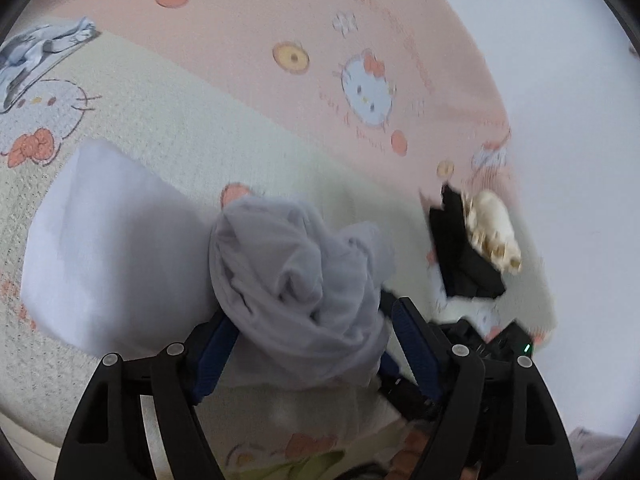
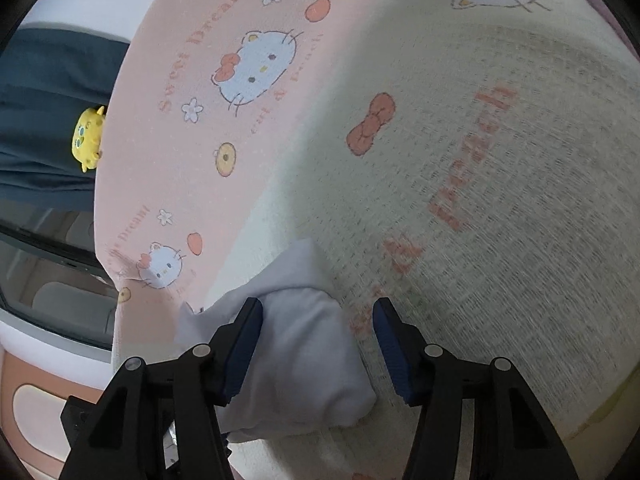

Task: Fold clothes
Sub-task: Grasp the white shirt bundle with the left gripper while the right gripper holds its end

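Two black grippers with blue pads work over a pink-and-cream cartoon-print blanket (image 2: 500,152): the left gripper (image 1: 312,340) has its jaws spread around a bunched pale grey soft garment (image 1: 296,280), though whether the pads press it cannot be told. The right gripper (image 2: 318,344) stands spread over a flat white fabric fold (image 2: 304,344), near the blanket's pink edge. Bare cream blanket lies ahead of the right gripper, while a black-and-cream object (image 1: 476,240) lies by the blanket's far edge.
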The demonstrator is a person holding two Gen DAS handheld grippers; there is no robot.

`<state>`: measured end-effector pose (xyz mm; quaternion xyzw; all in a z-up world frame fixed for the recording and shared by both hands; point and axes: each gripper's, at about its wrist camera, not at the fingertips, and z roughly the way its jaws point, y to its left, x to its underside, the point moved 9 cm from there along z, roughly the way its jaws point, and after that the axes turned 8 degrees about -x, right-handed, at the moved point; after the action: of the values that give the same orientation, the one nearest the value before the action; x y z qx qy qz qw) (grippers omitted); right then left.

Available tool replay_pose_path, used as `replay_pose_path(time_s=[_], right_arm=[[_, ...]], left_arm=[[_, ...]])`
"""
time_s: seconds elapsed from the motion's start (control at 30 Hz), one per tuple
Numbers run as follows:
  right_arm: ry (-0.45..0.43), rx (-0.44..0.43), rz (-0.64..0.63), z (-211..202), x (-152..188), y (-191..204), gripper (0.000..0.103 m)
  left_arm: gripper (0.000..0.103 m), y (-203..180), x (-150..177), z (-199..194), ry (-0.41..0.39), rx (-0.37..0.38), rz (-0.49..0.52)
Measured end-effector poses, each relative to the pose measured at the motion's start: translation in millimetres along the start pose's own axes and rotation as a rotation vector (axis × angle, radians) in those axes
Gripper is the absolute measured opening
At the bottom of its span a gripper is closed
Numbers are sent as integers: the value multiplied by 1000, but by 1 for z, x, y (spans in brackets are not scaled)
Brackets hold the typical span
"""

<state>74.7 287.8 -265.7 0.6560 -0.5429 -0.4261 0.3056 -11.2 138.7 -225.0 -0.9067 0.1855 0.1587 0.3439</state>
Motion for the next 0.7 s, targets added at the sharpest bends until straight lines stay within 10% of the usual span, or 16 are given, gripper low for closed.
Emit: replay_pose_path(time_s=[0.13, 0.27, 0.7], right_arm=[[-2, 2, -31, 5, -2, 3, 57], [-8, -26, -65, 10, 1, 8, 44], [-10, -54, -251, 4, 11, 65, 40]], left_arm=[[72, 4, -1, 1, -34, -6, -16], [41, 10, 2, 3, -78, -95, 7], [33, 22, -17, -41, -139, 240, -267]])
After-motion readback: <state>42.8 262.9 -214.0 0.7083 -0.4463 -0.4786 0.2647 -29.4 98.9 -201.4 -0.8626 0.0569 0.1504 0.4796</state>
